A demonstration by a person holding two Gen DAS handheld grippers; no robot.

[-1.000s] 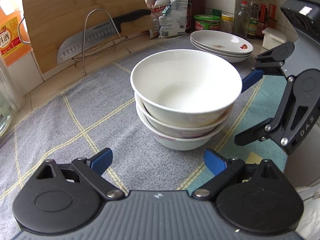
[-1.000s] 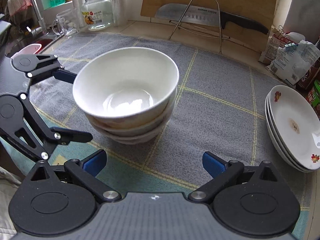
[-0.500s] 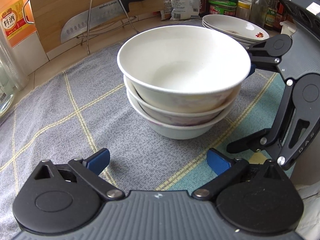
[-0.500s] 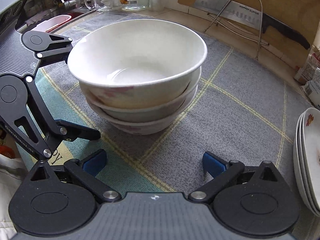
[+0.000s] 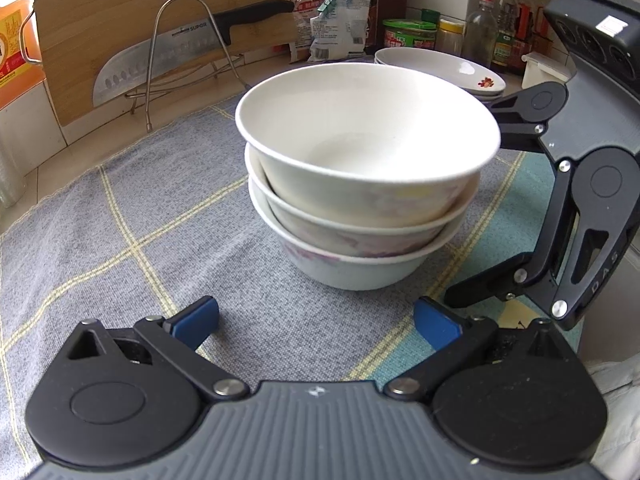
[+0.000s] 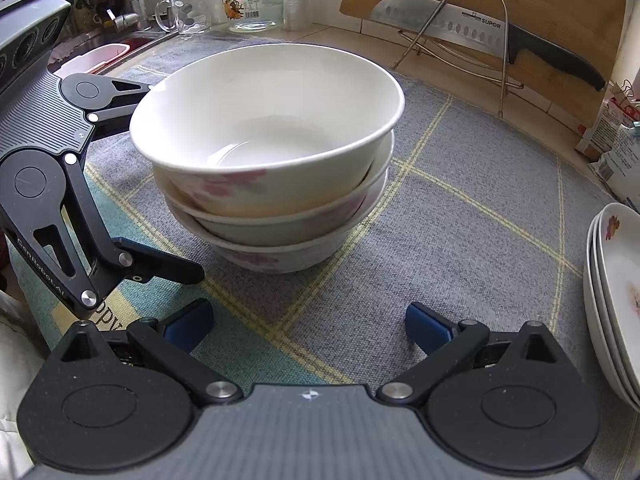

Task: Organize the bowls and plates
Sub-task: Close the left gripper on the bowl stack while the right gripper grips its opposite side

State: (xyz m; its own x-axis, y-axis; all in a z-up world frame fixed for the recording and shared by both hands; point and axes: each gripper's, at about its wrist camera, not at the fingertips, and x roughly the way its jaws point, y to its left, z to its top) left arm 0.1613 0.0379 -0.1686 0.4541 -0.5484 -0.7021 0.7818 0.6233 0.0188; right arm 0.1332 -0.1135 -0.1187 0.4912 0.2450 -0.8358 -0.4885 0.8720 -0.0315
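Three white bowls with faint pink flowers (image 5: 360, 184) stand nested on a grey checked cloth (image 5: 160, 216). My left gripper (image 5: 316, 324) is open just short of the stack's near side, with nothing between its blue pads. In the right wrist view the same stack (image 6: 272, 168) sits ahead of my open right gripper (image 6: 308, 326). Each gripper shows in the other's view, its open jaws flanking the stack: the right gripper (image 5: 474, 220) on the right, the left gripper (image 6: 174, 182) on the left. Whether they touch the bowls I cannot tell. A stack of shallow plates (image 5: 452, 70) (image 6: 616, 280) lies further off.
A wooden cutting board (image 5: 140, 12) and a knife (image 5: 168, 56) on a wire rack stand at the back. Bottles and jars (image 5: 500, 28) and snack bags (image 5: 336, 20) crowd the corner behind the plates. A glass mug (image 6: 188, 10), a jar and the sink (image 6: 120, 46) lie left.
Both grippers have edged in toward the bowl stack, which now looms larger in each view. The bowls and plates have stayed put on the cloth.
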